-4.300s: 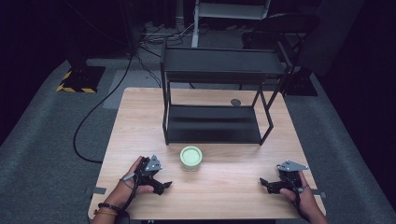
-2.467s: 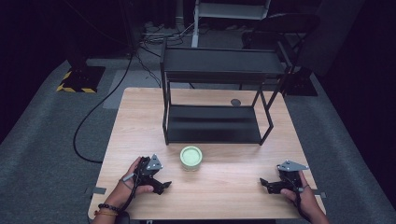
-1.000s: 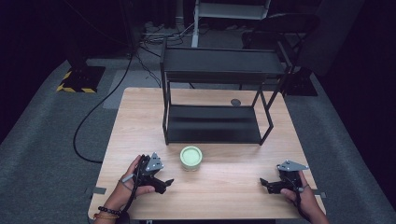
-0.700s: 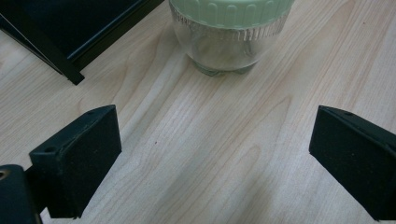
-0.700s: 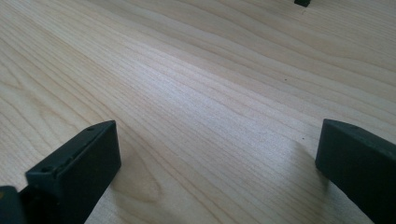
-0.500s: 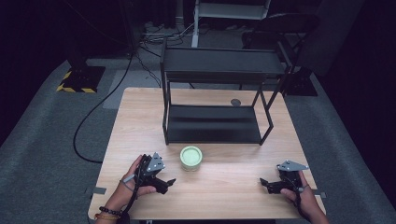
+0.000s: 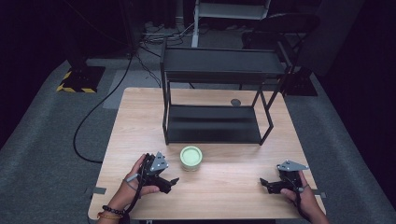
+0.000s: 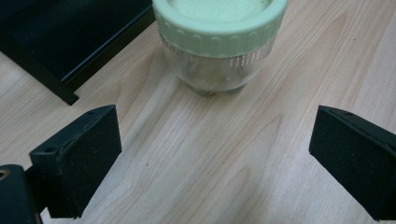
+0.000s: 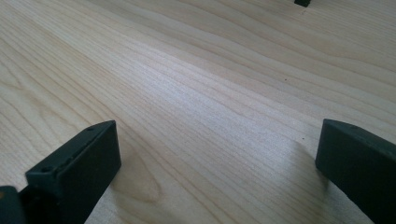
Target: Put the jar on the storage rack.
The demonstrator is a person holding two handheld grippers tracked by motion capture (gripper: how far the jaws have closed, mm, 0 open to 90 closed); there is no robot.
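— Tongs first, from the left edge across: where do they stand?

— Left tongs (image 7: 172, 183) sit at the lower left of the high view, low over the worktop (image 7: 233, 196), jaws spread wide and gripping nothing. In the left gripper view the two black jaws stand well apart at the bottom corners of the frame, with bare wood between them.

— And the jar?

— Jar (image 7: 191, 157) with the pale green lid stands upright just right of the left tongs in the high view, near the lower middle of the frame, in front of the black shelf rack (image 7: 212, 123). In the left gripper view it fills the upper middle, ahead of the jaws and apart from them; nothing touches it.

— Further right?

— Right tongs (image 7: 265, 183) rest at the lower right of the high view, well apart from the jar, jaws likewise released. The right gripper view has plain wood grain between them.

— So how far along is the work?

— Barely begun, I judge. The jar is not yet grasped, its lid is on, and both rack shelves look bare. The left tongs are lined up on it; closing in, gripping and whatever follows are all left to do.
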